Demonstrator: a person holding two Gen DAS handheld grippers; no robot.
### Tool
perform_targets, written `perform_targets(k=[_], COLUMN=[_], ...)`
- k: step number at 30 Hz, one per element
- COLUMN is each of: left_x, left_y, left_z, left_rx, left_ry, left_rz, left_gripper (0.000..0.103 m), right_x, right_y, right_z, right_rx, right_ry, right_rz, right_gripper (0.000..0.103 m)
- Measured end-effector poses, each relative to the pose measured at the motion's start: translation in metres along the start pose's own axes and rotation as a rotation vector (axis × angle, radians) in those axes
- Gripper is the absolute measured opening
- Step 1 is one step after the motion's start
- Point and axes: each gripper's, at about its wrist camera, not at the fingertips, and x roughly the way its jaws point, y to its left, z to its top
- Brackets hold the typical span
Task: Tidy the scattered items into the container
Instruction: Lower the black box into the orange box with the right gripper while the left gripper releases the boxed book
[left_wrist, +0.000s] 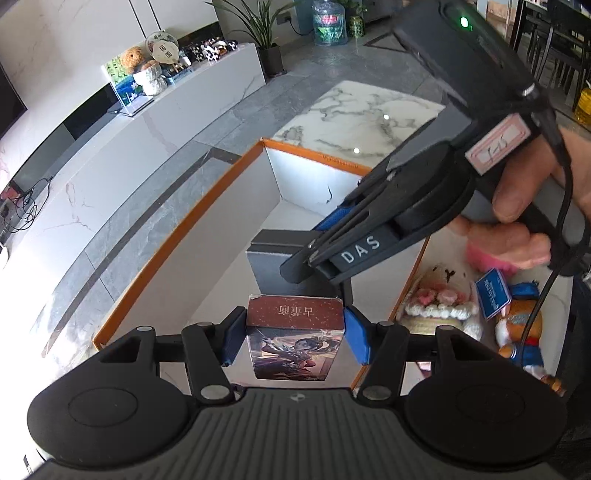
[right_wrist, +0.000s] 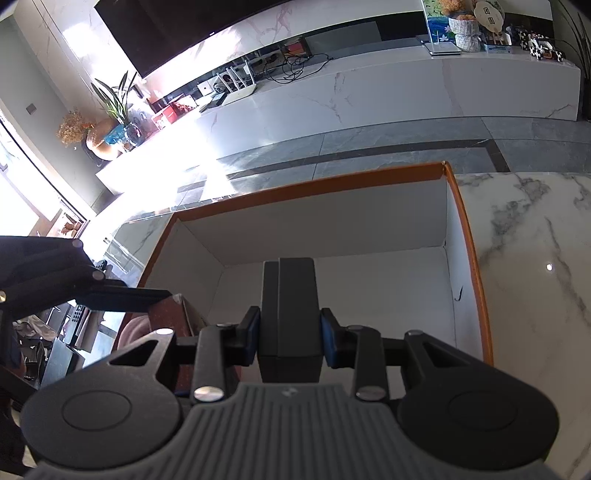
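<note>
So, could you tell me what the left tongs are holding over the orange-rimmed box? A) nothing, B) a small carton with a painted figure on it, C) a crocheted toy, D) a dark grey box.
B: the left tongs are clamped on the illustrated carton, while the dark grey box sits in the right tongs.

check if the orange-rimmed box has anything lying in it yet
Empty so far: the orange-rimmed box shows only bare white floor; the dark grey case and card box hang above it, still gripped.

Long white marble TV cabinet (right_wrist: 369, 96) against the wall; above it, dark television (right_wrist: 177, 33); on its top, router (right_wrist: 240, 92), cables (right_wrist: 295, 64), potted plant (right_wrist: 114, 107), flower basket (right_wrist: 463, 31).
</note>
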Motion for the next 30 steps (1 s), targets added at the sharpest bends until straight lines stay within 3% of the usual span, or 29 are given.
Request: perform_targets(k=[9, 25, 30], left_x=[0.023, 0.019, 0.006], left_y=[0.003, 0.013, 0.012], left_z=[-0.019, -0.033, -0.035], left_rx=[0.021, -0.078, -0.067], left_ry=[0.087, 0.073, 0.042], left_rz=[-0.025, -0.007, -0.022], left_gripper=[0.066, 0.067, 0.067], right_x=[0.024, 0.036, 0.037], right_y=[0.009, 0.018, 0.018], right_z=[-0.014, -0.025, -0.026], right_rx=[0.019, 0.016, 0.007], right_ry=[0.083, 0.145, 0.153], right_rz=[0.02, -0.002, 0.005], right_gripper=[0.036, 0.036, 0.036])
